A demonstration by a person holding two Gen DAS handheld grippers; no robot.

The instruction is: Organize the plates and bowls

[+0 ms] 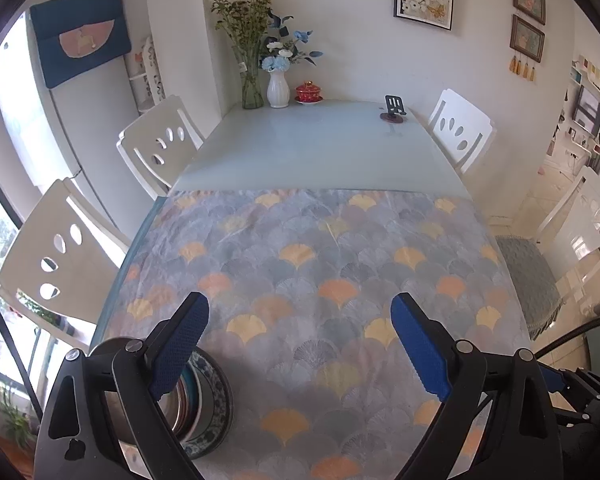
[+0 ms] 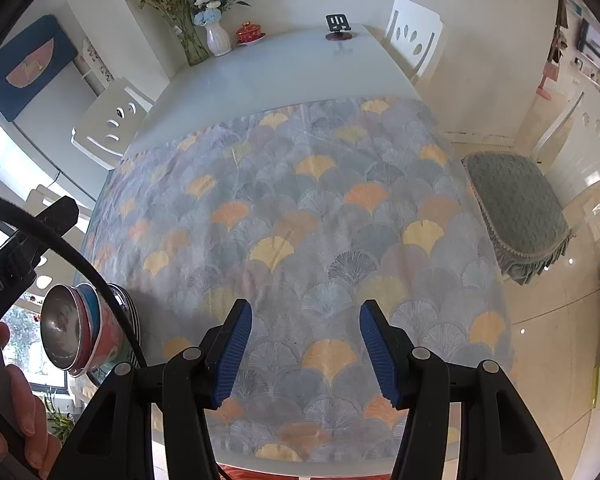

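- Looking along the left gripper, its blue fingers stand spread wide over the patterned cloth, released, with nothing between them.
- Low at the near left of this view, partly behind the left finger, sits the stack of plates and bowls on the counter; a blue-and-white patterned rim shows at its right edge.
- At the far end of the counter stand a glass vase of dried stems, a white vase of blue flowers, a red lidded cup on a saucer and a black phone stand. White chairs flank both sides.
- From the right wrist view, the right gripper hangs over the near part of the cloth, its fingers about half apart and gripping nothing.
- At the near left edge of that view the stack appears from the side: a shiny metal bowl nested in a coloured bowl, plates behind it.
- A hand grips the other gripper's handle at the bottom left, with a black cable arcing across the stack.
- A cushioned chair seat stands right of the counter.
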